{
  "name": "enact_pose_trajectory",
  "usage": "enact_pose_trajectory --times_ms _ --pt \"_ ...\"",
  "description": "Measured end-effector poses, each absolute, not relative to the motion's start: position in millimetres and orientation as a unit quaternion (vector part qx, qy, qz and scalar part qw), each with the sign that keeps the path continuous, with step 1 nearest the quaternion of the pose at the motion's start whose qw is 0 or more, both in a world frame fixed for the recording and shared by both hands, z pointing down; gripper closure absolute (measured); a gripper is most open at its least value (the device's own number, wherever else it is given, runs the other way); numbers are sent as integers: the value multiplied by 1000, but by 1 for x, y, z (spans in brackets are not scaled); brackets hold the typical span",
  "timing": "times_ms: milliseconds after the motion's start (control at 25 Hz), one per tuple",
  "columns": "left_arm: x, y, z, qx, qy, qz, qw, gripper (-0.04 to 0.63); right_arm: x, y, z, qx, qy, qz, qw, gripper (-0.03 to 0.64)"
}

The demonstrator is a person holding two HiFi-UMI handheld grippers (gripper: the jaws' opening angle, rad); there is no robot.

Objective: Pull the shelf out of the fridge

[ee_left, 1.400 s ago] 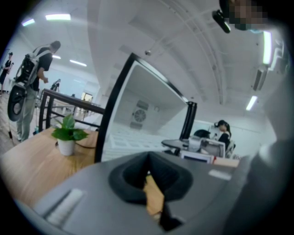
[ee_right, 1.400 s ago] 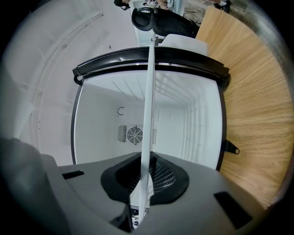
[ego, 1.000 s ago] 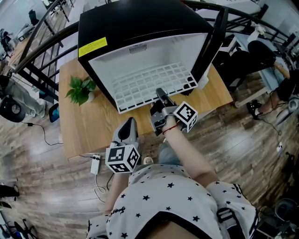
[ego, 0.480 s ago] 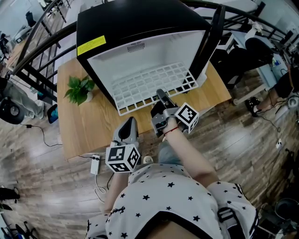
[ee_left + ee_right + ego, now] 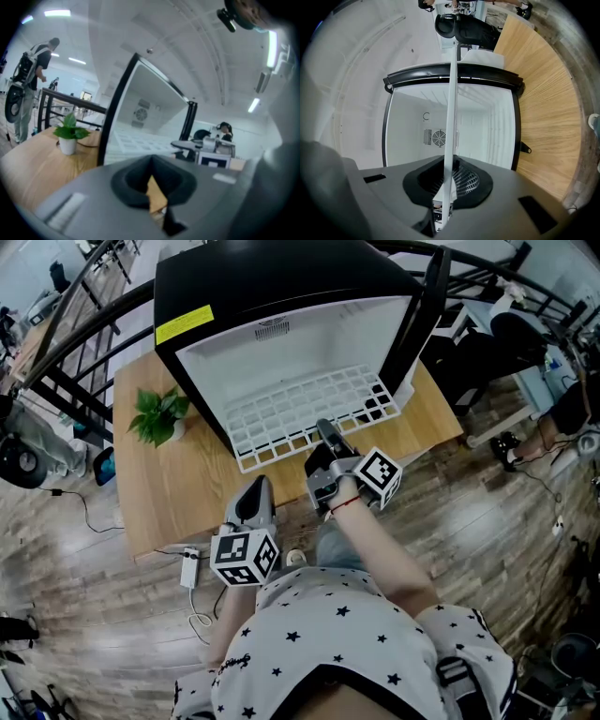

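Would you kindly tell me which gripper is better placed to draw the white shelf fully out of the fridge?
Right. The right gripper is shut on the front edge of the shelf, facing the fridge. The left gripper hangs shut and empty over the table, short of it.

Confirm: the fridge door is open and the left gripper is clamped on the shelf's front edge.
Wrong gripper: the right gripper is clamped on the front edge of the shelf, as the right gripper view shows. The left gripper holds nothing. The door is open.

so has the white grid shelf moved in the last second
Yes, slightly: the white grid shelf has slid further out of the black fridge, toward the wooden table's near edge.
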State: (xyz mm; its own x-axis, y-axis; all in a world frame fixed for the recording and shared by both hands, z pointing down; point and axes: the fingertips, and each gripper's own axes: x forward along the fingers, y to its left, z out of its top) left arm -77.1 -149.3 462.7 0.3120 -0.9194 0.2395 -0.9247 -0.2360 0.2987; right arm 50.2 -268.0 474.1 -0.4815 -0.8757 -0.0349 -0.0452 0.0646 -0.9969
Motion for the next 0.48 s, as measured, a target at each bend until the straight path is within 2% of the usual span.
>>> enact_pose_trajectory --times_ms 480 --pt "-71 -145 463 792 -578 6 196 588 56 -259 475 -364 629 -584 361 578"
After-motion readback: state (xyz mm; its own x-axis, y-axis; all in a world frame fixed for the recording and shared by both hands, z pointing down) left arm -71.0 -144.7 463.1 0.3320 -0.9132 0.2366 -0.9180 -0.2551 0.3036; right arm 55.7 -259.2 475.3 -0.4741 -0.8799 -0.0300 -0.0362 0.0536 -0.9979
